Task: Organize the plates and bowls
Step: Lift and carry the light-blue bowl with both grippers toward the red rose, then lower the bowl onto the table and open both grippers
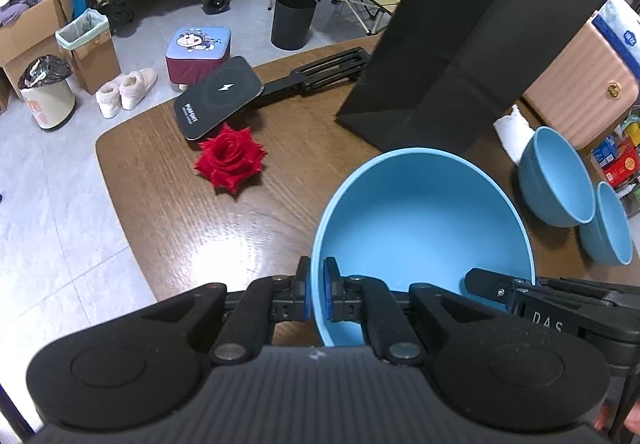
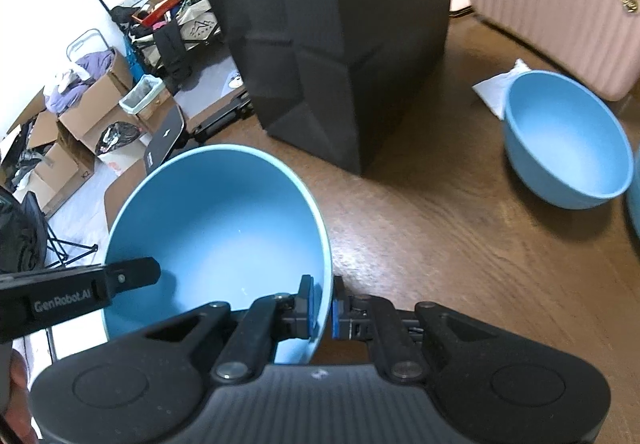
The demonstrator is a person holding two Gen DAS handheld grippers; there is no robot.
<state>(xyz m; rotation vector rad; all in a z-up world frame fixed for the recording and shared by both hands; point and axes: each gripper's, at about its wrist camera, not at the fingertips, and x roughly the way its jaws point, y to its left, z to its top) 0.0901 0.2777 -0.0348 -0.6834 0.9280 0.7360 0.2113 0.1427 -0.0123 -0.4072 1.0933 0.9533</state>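
Both the left tool (image 1: 316, 294) and right tool (image 2: 323, 308) pinch opposite rims of one blue bowl (image 1: 420, 228) above the worktop (image 1: 240, 228), so stacking onto the two other bowls (image 1: 556, 180) seems left to do.

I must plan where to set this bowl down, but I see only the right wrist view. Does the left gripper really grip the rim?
Observer: Yes. The left wrist view shows the left gripper shut on the rim of the held bowl.
Operator: How many other bowls are waiting?
Observer: Two blue ones, side by side: the first bowl and the second bowl.
Operator: Is anything lying left of my bowl?
Observer: A red rose lies on the table there.
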